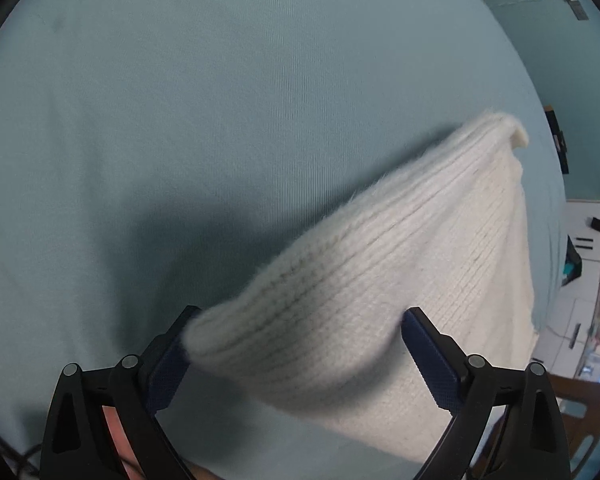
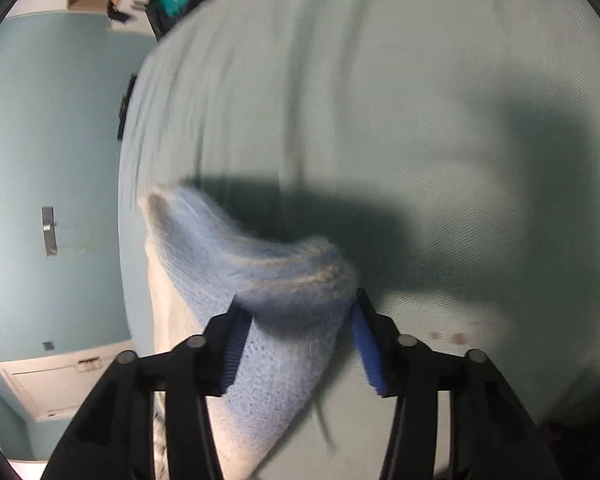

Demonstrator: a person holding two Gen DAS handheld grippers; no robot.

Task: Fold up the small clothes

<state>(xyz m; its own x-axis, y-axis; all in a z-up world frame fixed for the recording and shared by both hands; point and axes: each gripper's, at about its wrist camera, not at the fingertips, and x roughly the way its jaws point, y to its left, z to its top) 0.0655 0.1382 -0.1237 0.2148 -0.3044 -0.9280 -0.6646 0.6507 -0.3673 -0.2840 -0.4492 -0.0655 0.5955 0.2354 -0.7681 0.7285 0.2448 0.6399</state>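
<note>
Up above the pale teal bedsheet (image 1: 220, 100), a cream ribbed knitted garment (image 1: 380, 264) hung stretched between the two claws, lifted clear of the cloth and throwing a dark shadow onto it. From the left wrist view, the left gripper (image 1: 298, 330) stood with its two black fingers set wide, the dark blue ribbed pads (image 1: 432, 360) well apart. A rolled edge of the knit lay against the inner face of the left-hand pad, and the rest bulged across the gap and in front of the right-hand pad; whether the claw truly pinched the wool or merely carried it draped, I could not tell. The far corner of the garment rose to a small curled tip toward the sheet's right edge.

From the right wrist view the same knit looked bluish in the shade. The right gripper (image 2: 296, 320) had its bright blue pads (image 2: 366, 348) parted with a thick bunched fold of the garment filling the space between them, both pads touching the wool, so it was gripping that fold. Below it the fabric trailed down toward the near edge of the sheet. This view was smeared with motion blur. Beyond the bed stood a teal wall (image 2: 52, 120) and a white cabinet (image 2: 56, 384).
</note>
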